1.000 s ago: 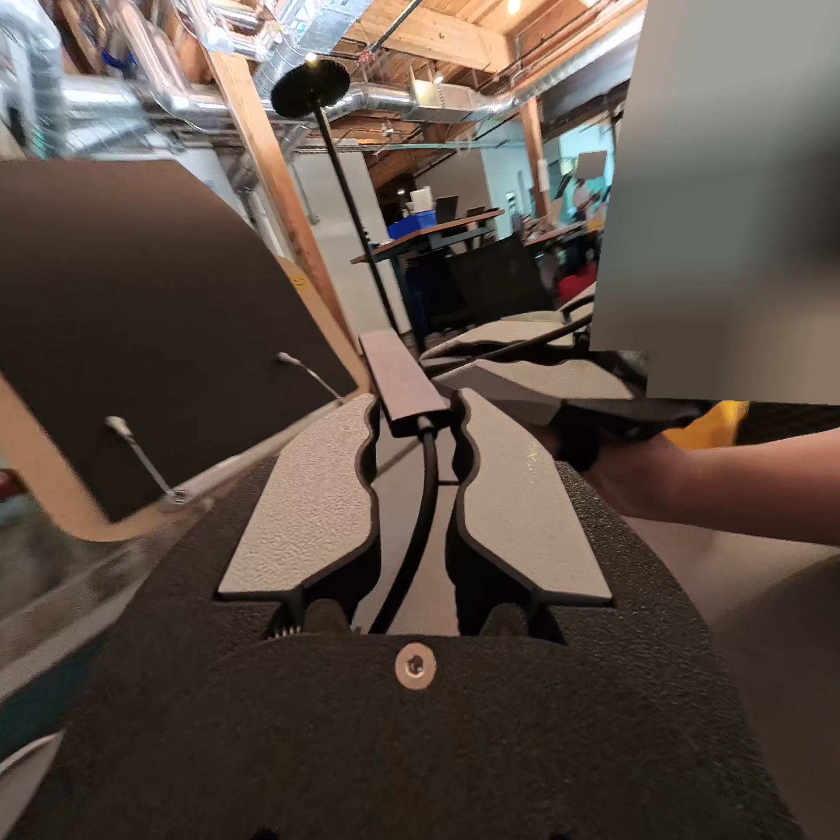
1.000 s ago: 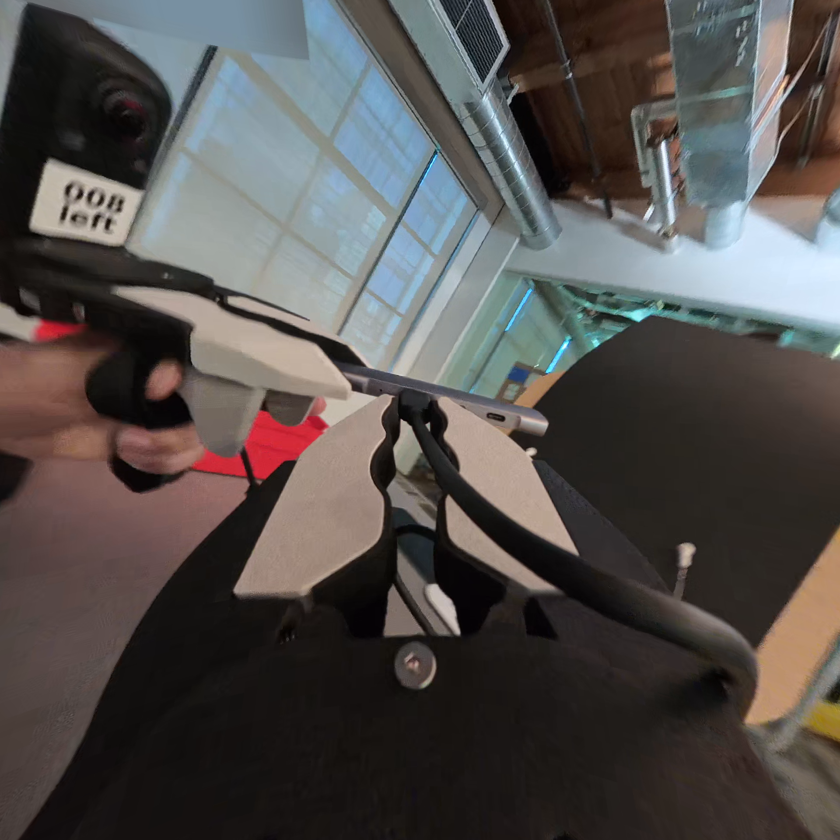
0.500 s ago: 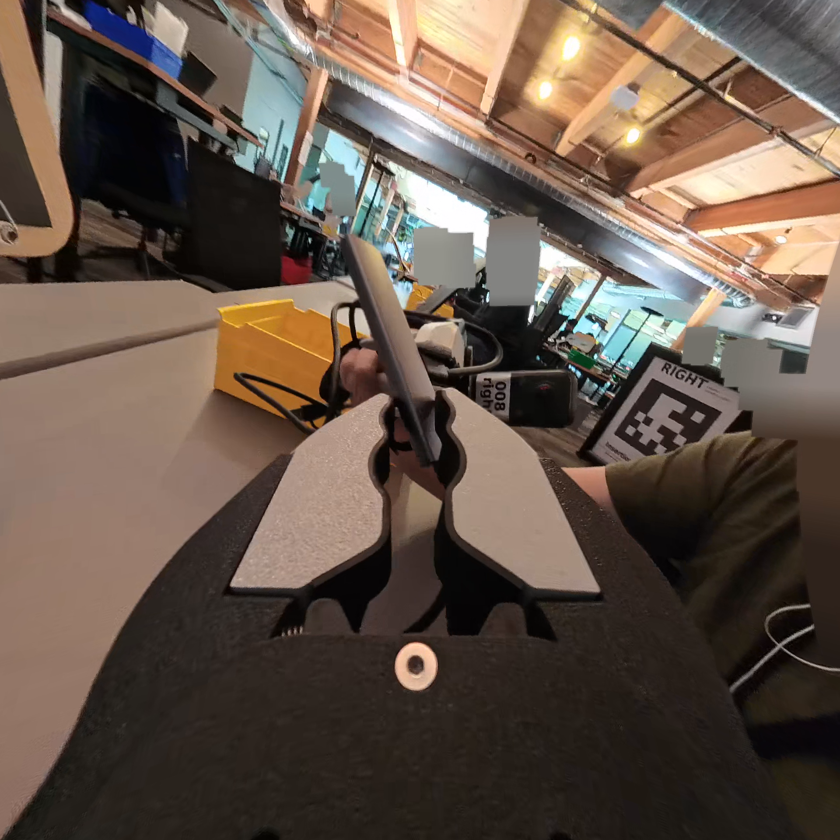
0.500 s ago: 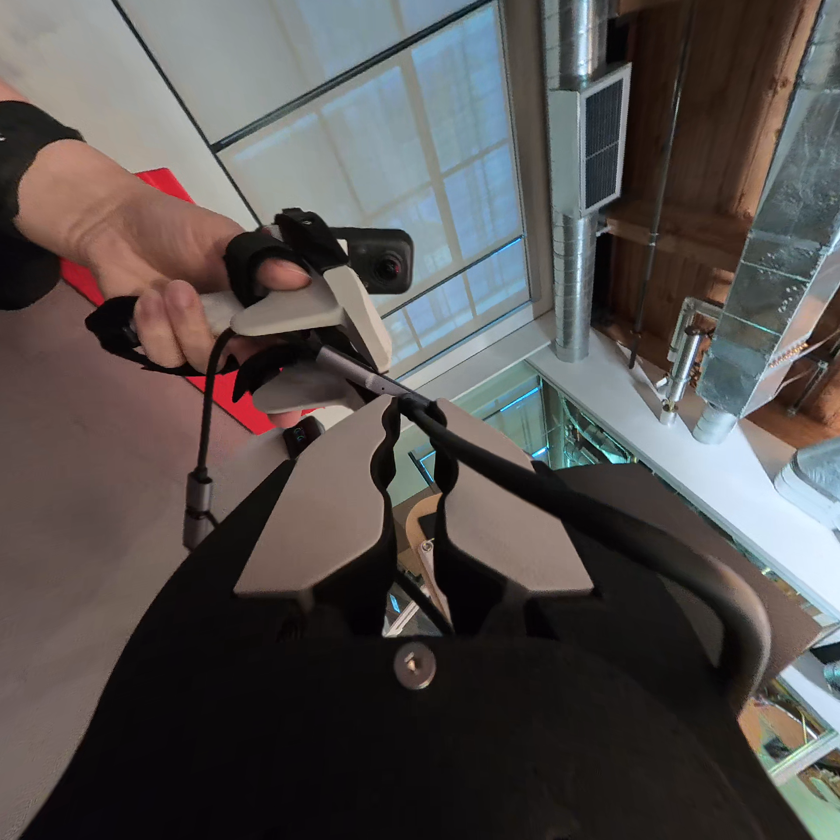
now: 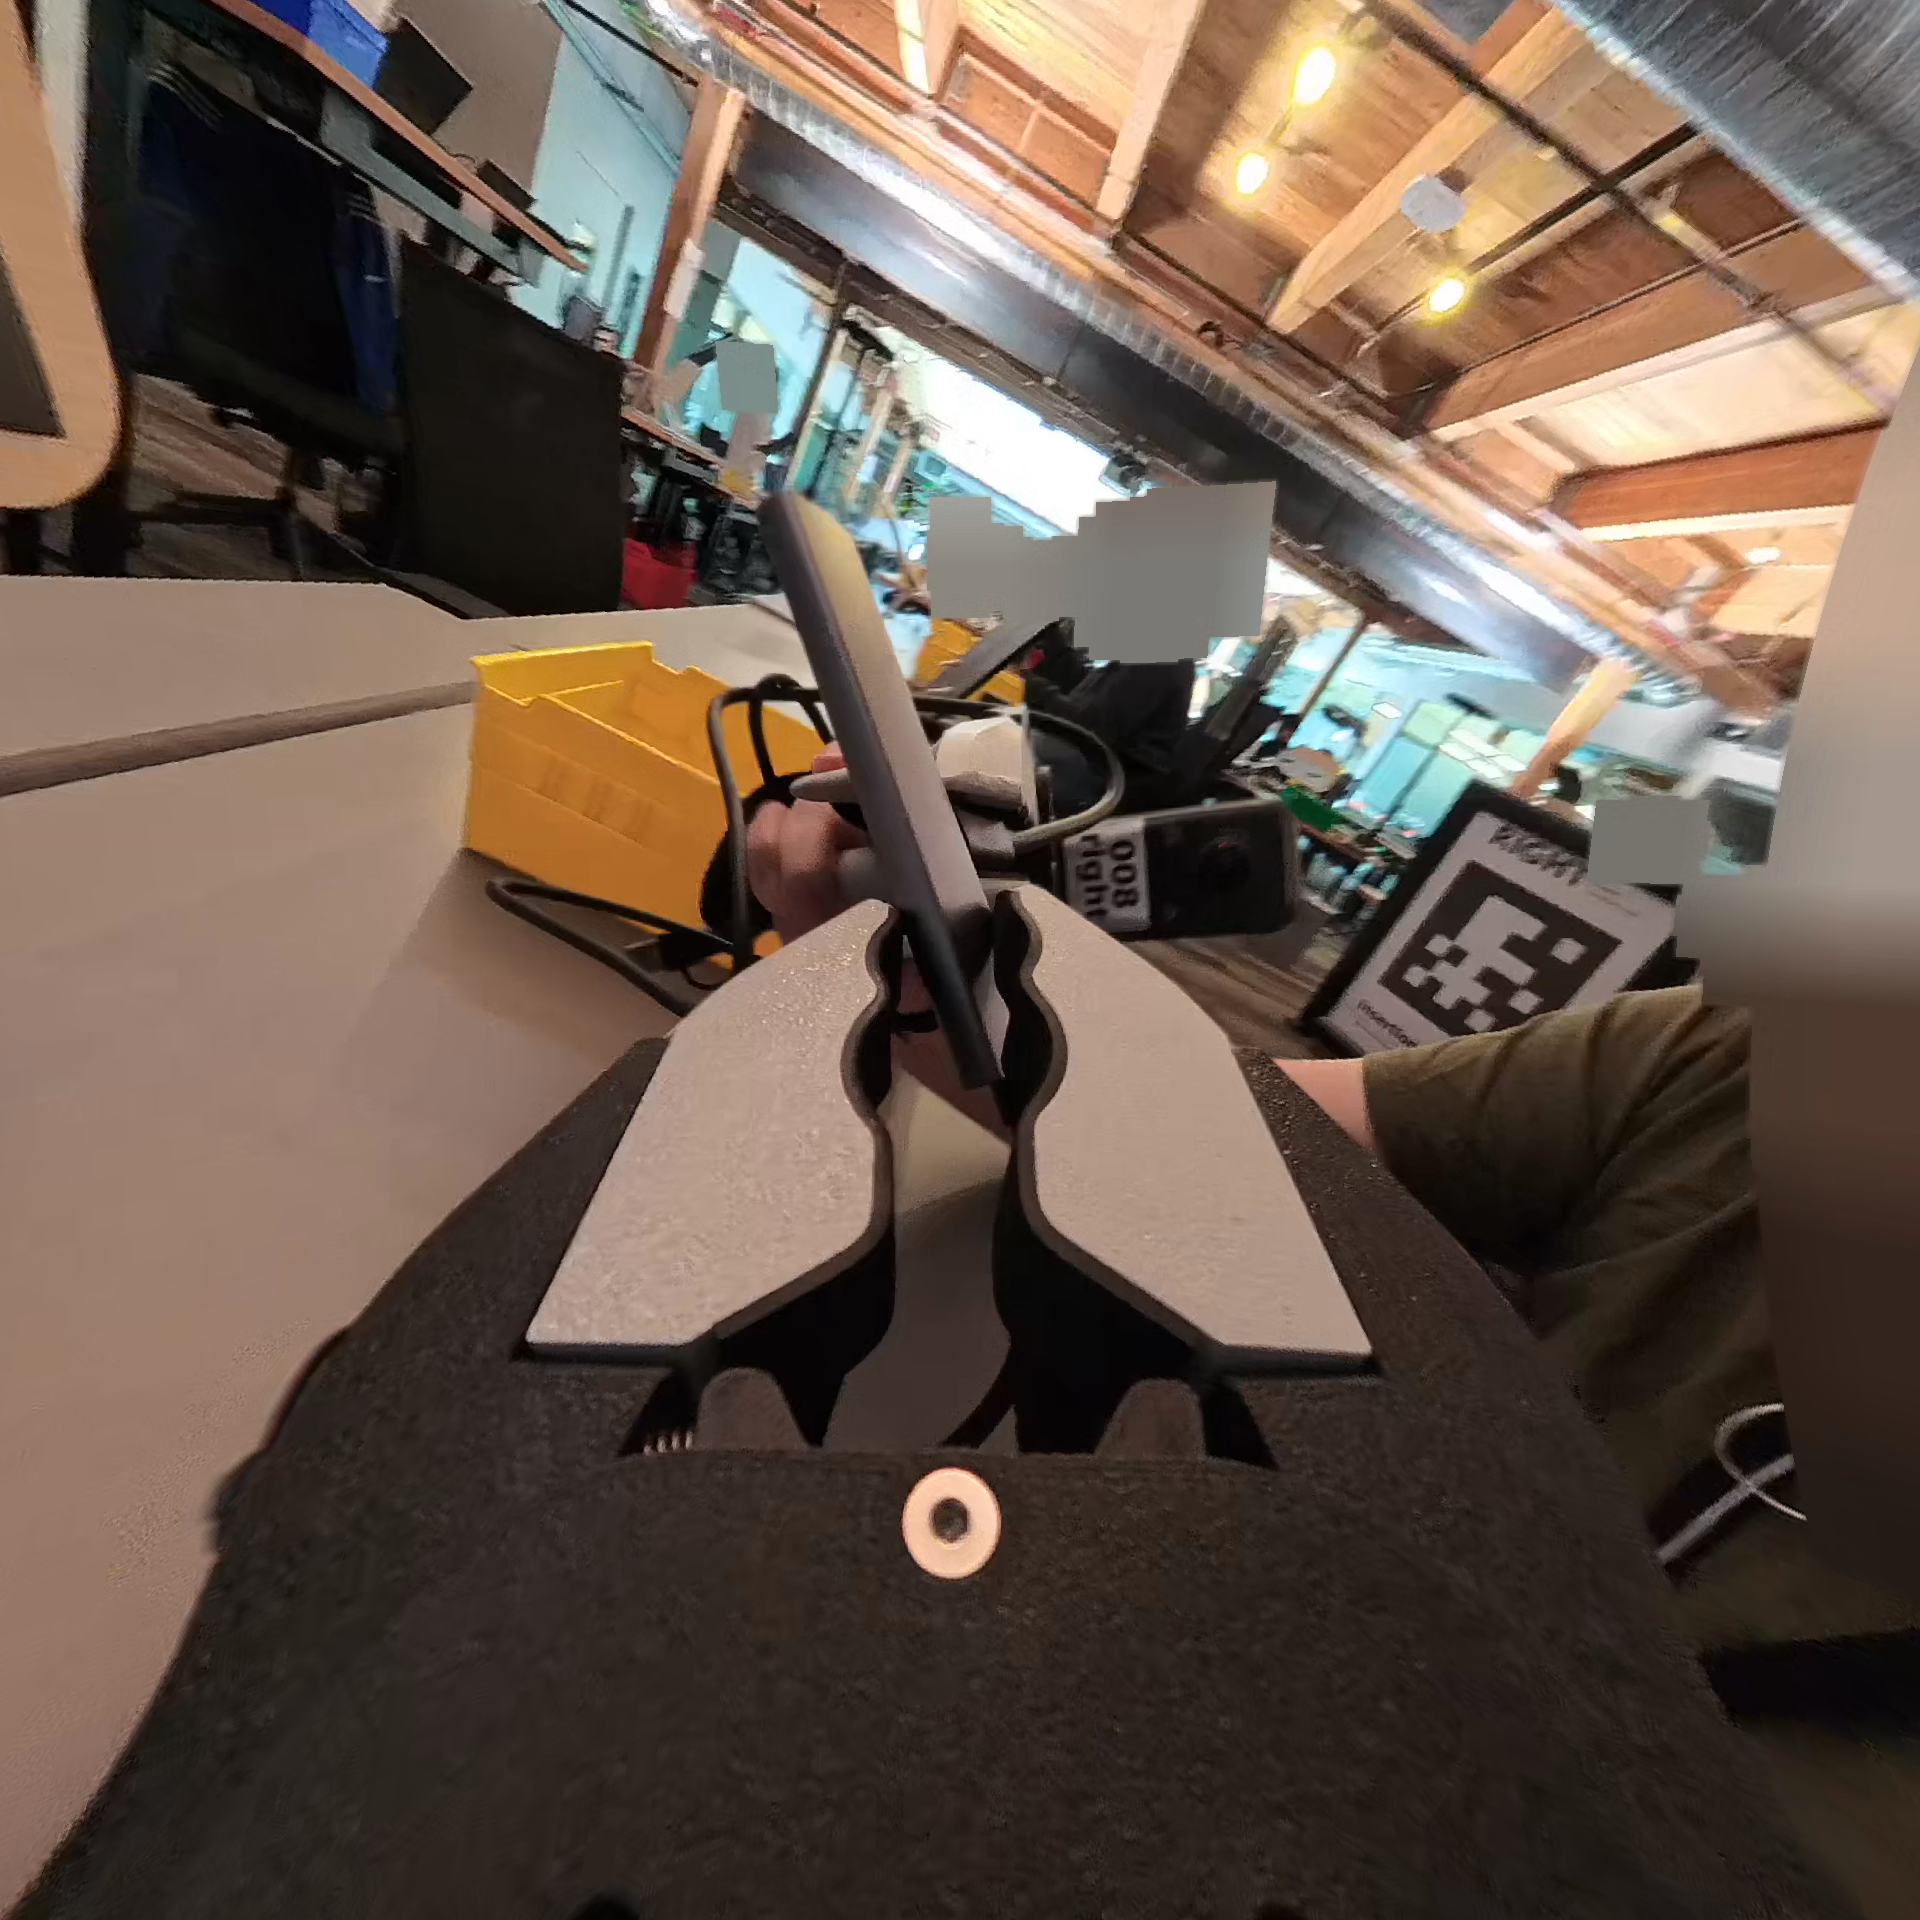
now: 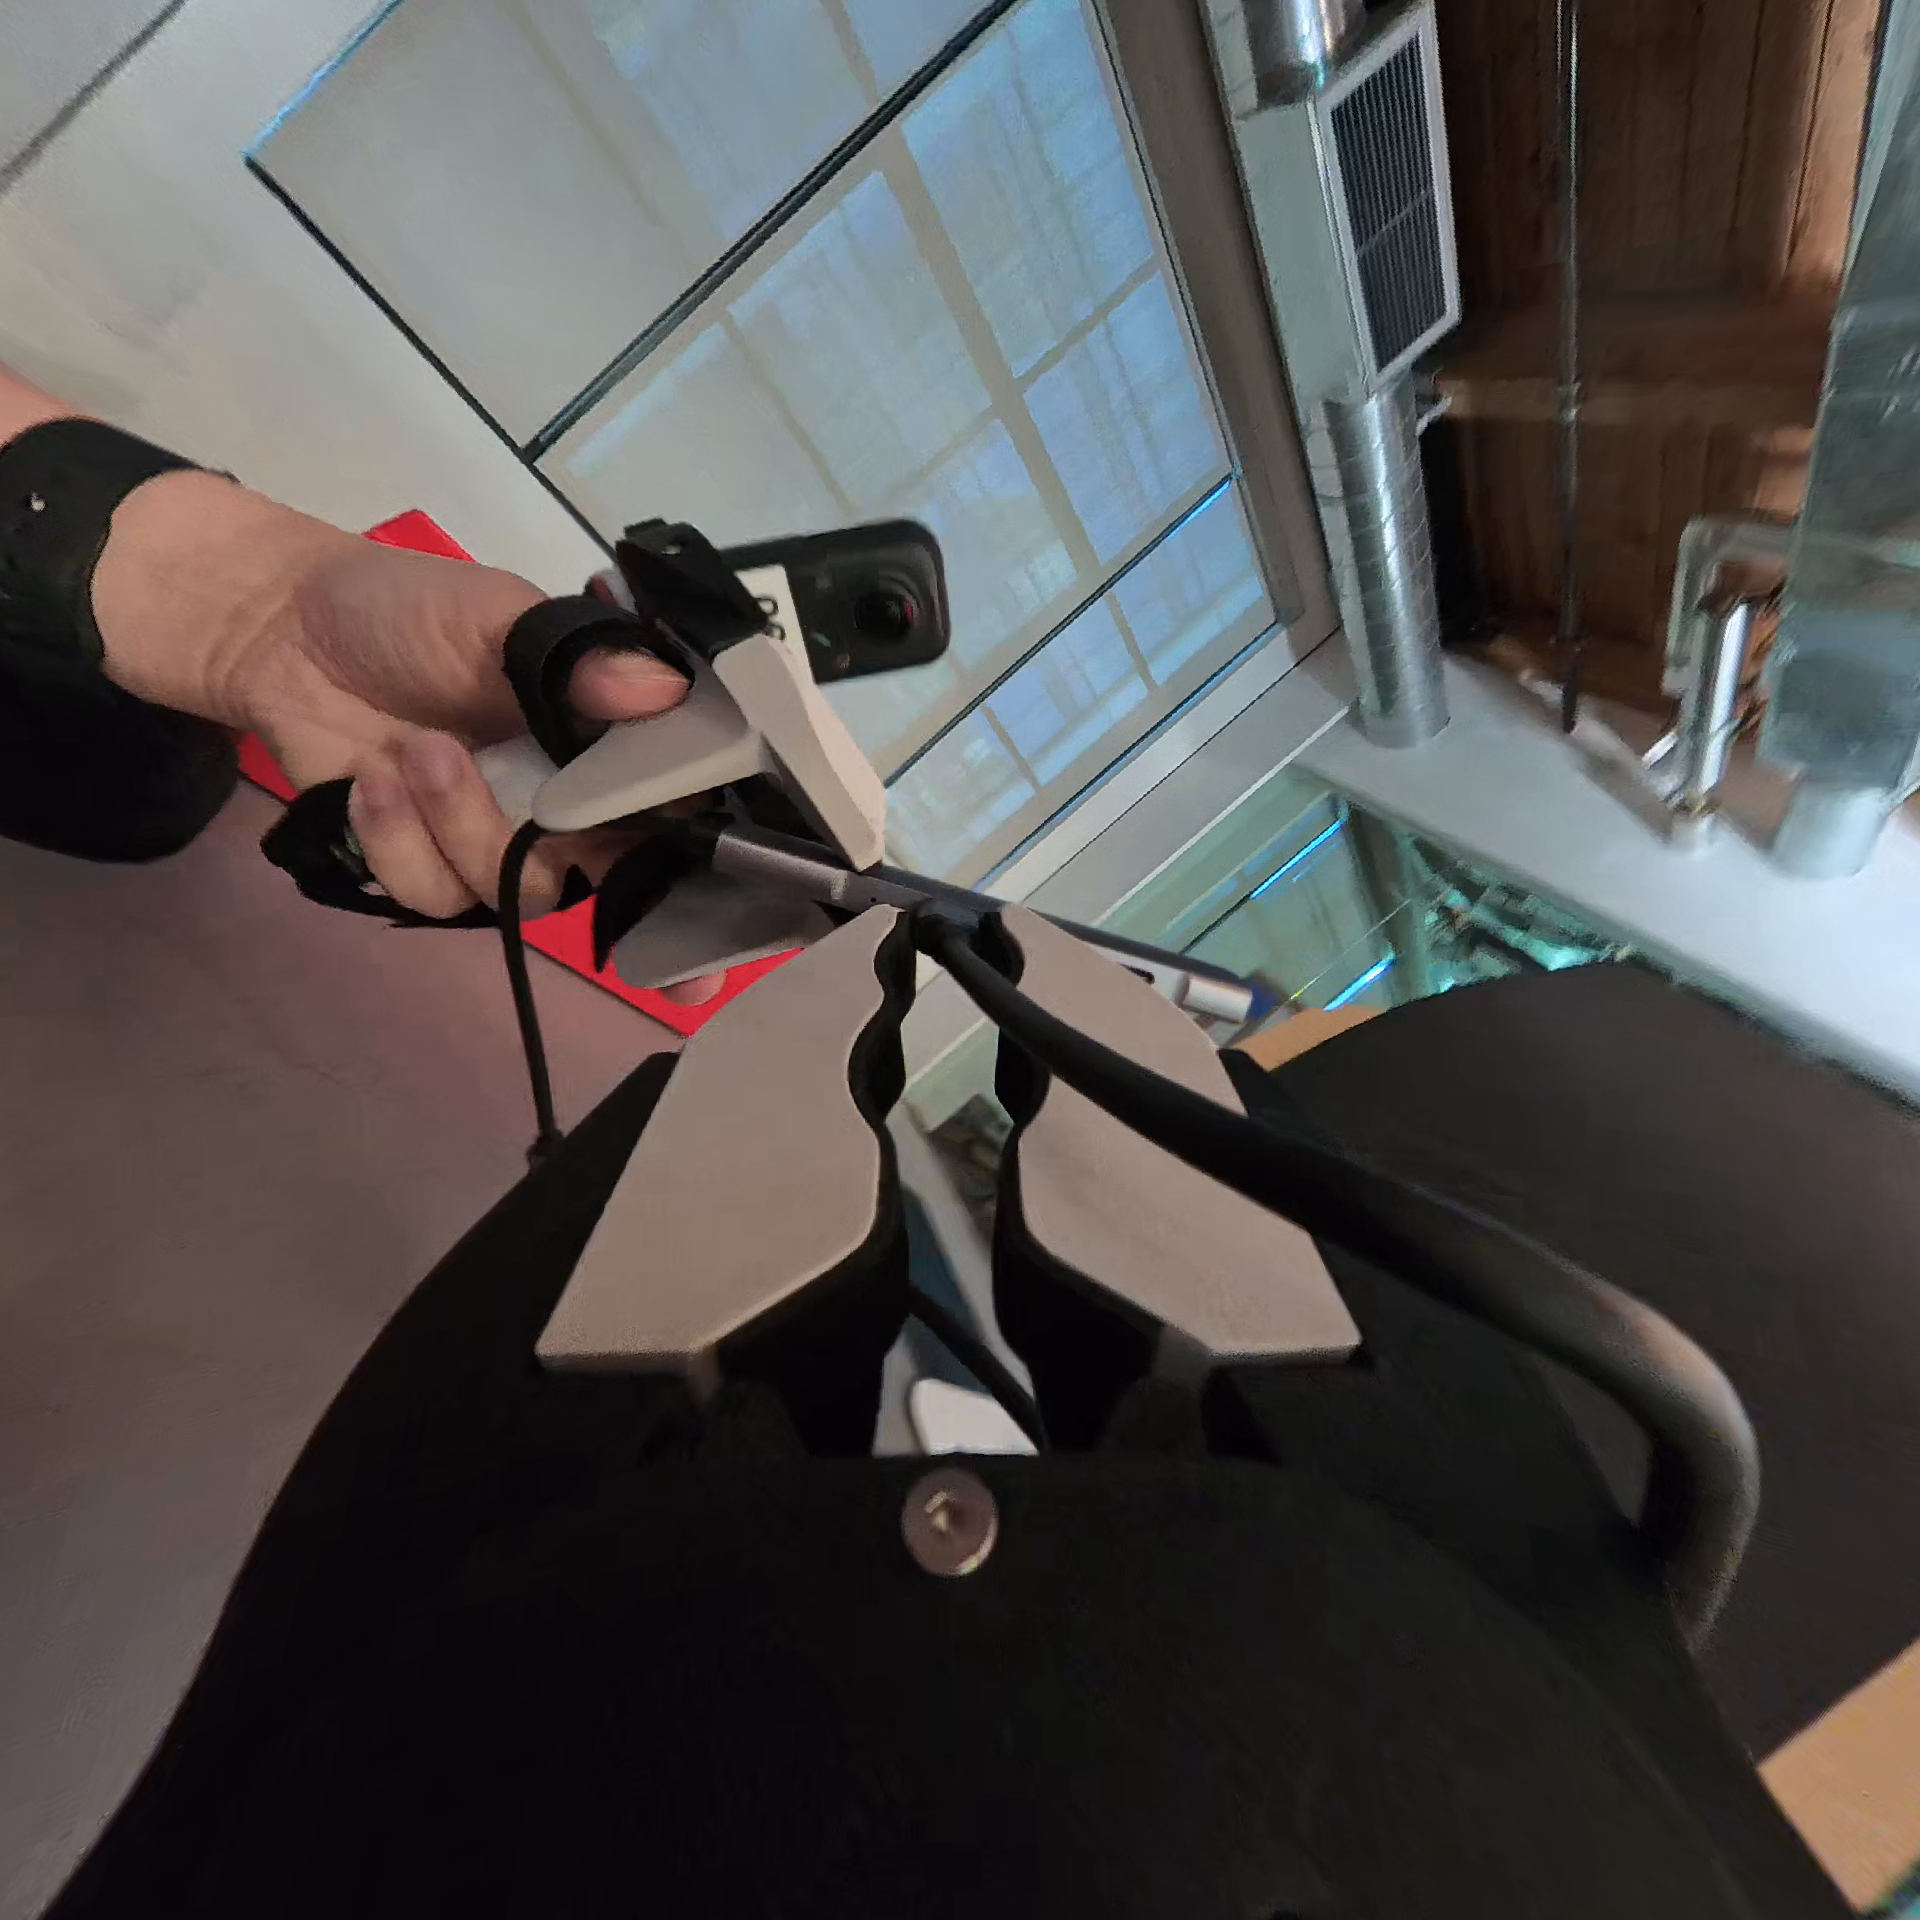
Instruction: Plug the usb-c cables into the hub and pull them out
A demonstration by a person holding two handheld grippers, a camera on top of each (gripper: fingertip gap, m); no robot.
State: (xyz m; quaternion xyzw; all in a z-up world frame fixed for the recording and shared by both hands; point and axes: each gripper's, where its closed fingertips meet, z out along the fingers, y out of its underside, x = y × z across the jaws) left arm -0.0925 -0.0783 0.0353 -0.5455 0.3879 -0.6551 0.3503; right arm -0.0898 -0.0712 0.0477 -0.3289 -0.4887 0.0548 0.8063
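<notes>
While my left gripper (image 5: pixel 943 940) clamps the slim grey hub (image 5: pixel 878 769) between its fingertips, the hub stands tilted up and away from it, above the table (image 5: pixel 208 935). My right gripper (image 6: pixel 954 925) is pinched shut on the plug of a thick black cable (image 6: pixel 1247 1143), pressed against the hub's edge; whether it is fully seated I cannot tell. Beyond the left gripper sits a yellow bin (image 5: pixel 582 748).

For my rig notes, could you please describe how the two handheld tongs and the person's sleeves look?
Both tongs, left and right, have pale grey textured fingers with wavy black inner edges on a rough black body with one silver screw. Each carries a small black camera. Olive-green sleeve; black cuff.
</notes>
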